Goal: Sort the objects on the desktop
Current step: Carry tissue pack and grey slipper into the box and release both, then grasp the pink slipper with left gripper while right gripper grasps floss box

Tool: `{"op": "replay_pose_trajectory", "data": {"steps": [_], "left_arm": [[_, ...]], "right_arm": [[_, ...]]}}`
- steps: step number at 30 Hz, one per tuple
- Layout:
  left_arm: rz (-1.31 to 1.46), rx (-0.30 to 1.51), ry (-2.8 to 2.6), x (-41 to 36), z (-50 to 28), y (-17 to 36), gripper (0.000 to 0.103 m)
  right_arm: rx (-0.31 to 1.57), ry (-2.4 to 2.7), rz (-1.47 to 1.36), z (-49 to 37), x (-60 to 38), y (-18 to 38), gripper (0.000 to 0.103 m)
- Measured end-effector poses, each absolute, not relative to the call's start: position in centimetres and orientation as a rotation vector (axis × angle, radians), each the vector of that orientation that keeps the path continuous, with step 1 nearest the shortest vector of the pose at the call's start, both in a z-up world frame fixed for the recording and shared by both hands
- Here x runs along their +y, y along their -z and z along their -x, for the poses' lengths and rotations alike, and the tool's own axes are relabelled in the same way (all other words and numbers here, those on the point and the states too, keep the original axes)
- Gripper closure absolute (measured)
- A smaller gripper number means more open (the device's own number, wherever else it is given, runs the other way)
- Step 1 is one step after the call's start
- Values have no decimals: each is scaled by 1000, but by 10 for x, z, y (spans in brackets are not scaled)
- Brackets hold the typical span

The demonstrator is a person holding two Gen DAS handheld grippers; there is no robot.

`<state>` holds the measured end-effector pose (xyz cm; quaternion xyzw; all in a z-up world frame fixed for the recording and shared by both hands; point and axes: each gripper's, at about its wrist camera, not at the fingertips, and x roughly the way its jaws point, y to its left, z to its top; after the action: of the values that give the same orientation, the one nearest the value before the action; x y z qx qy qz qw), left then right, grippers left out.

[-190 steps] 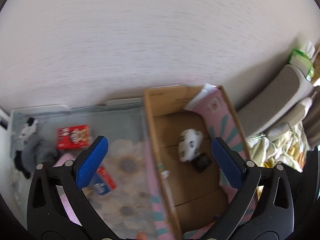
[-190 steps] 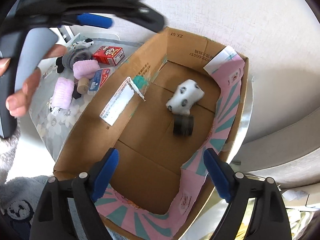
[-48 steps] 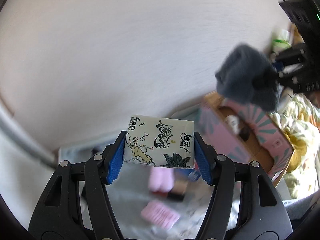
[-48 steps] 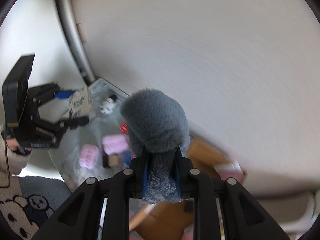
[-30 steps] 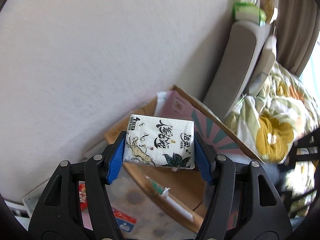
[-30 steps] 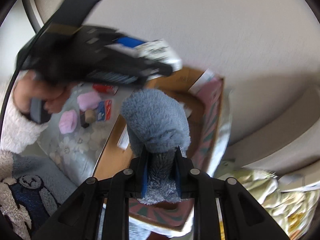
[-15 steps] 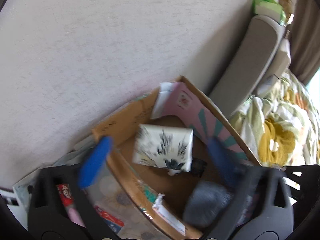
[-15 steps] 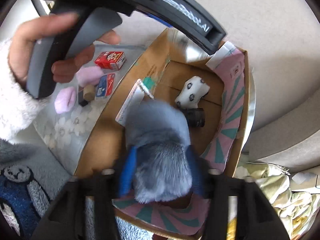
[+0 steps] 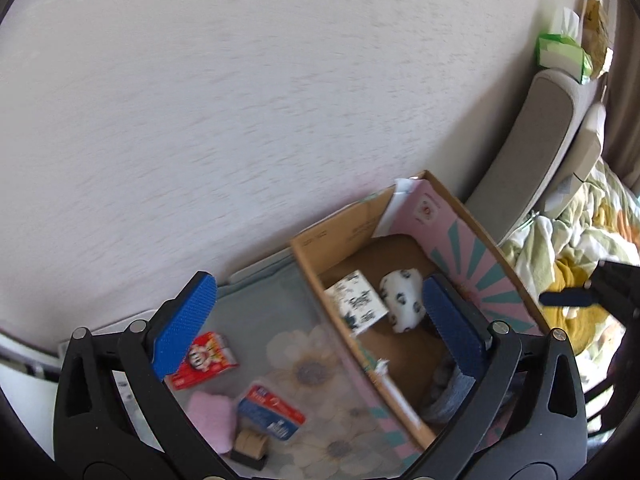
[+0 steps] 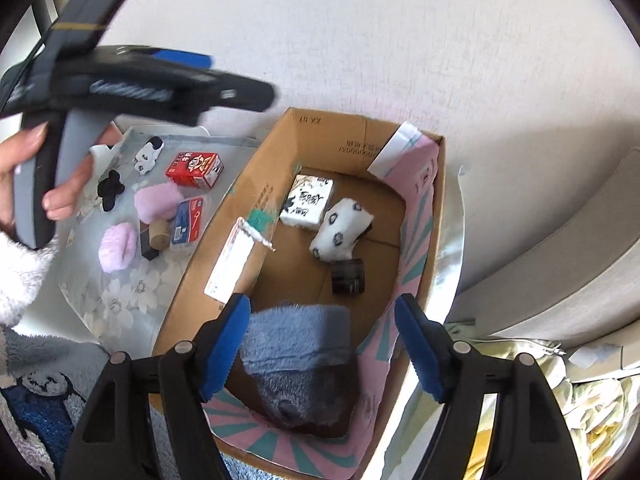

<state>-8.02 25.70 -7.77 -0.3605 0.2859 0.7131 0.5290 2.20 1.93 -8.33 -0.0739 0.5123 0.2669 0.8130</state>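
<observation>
- Our right gripper (image 10: pixel 322 344) stands apart over the near end of the cardboard box (image 10: pixel 280 152), its jaws having just been opening; the grey-blue fluffy bundle (image 10: pixel 298 344) lies between them on the box floor, and no pad presses on it. One blue pad sits just beside the fluff, so lifting out carelessly could snag it and drag it back over the box wall.
- Our left gripper (image 9: pixel 316 332) is spread wide and holds nothing, having just been opening; the printed tissue pack (image 9: pixel 356 302) lies in the far end of the box, beside the spotted white sock (image 9: pixel 402 300).
- The two grippers hang close together above the box; crossing paths on the way out could knock them together.
- Left of the box, on the floral mat (image 10: pixel 120 300), wait the red carton (image 10: pixel 194 168), two pink fluffy pieces (image 10: pixel 156 200), the blue card pack (image 10: pixel 188 224) and a tape roll (image 10: pixel 158 234). They lie crowded, so a wide grab could take two things or shove a neighbour.
</observation>
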Motion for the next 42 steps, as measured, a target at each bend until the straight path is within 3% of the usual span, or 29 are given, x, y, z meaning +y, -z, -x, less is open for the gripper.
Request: {"op": "replay_pose_trajectory", "data": {"steps": [17, 26, 42], "left_arm": [[829, 615, -1874, 174, 117, 46, 0], [825, 535, -1931, 87, 172, 37, 0], [1200, 462, -1971, 14, 198, 135, 0]], "right_arm": [[1011, -602, 223, -8, 59, 47, 32], [983, -673, 235, -6, 103, 30, 32], [1116, -719, 288, -21, 214, 73, 32]]}}
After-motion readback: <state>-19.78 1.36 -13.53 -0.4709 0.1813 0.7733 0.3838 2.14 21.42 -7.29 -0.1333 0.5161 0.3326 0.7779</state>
